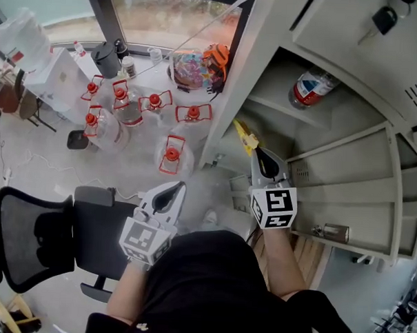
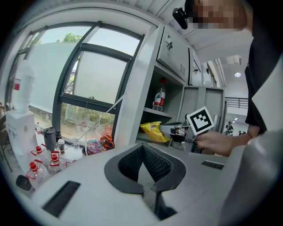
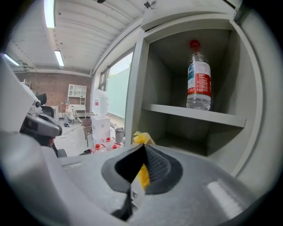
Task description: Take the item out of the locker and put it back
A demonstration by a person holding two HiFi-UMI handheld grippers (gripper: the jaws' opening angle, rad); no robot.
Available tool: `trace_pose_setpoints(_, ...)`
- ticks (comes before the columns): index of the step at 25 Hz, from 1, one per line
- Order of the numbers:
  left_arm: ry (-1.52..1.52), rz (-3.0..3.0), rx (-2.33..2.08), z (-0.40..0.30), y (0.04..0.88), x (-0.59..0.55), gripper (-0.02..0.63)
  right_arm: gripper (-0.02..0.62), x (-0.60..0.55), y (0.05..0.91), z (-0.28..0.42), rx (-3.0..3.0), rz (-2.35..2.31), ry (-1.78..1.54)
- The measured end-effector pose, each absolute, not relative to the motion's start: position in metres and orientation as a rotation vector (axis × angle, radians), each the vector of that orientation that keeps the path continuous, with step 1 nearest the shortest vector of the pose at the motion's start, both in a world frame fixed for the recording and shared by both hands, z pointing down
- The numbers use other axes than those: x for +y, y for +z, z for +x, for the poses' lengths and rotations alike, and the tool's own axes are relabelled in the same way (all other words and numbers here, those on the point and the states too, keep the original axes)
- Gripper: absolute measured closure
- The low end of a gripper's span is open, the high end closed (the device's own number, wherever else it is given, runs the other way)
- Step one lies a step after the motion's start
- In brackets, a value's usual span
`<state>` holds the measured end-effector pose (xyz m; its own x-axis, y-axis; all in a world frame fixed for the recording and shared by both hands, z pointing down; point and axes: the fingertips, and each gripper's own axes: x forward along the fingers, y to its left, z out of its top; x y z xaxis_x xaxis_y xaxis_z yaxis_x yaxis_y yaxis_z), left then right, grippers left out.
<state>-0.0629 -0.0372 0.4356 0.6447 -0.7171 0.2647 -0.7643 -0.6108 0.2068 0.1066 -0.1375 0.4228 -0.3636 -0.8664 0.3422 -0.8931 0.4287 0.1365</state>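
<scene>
The item is a yellow snack bag; my right gripper is shut on its edge and holds it in front of the open locker's lower compartment. In the right gripper view the bag is pinched between the pads and its top pokes out above the right gripper. A clear water bottle with a red cap stands on the shelf above. My left gripper hangs lower left of the locker, shut and empty. From the left gripper view the bag shows at the locker's opening.
Several large water jugs with red caps stand on the floor by the window. A black office chair is at the lower left. The locker's open door juts out at the right. A jar of colourful items sits by the window.
</scene>
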Motion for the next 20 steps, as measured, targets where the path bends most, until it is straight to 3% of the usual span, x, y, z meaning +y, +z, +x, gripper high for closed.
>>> trace_pose_setpoints(20,0.230,2.672,-0.990,-0.034,0.432,-0.045,0.595,0.598,-0.060,0.394,0.084,-2.456,1.439,0.109)
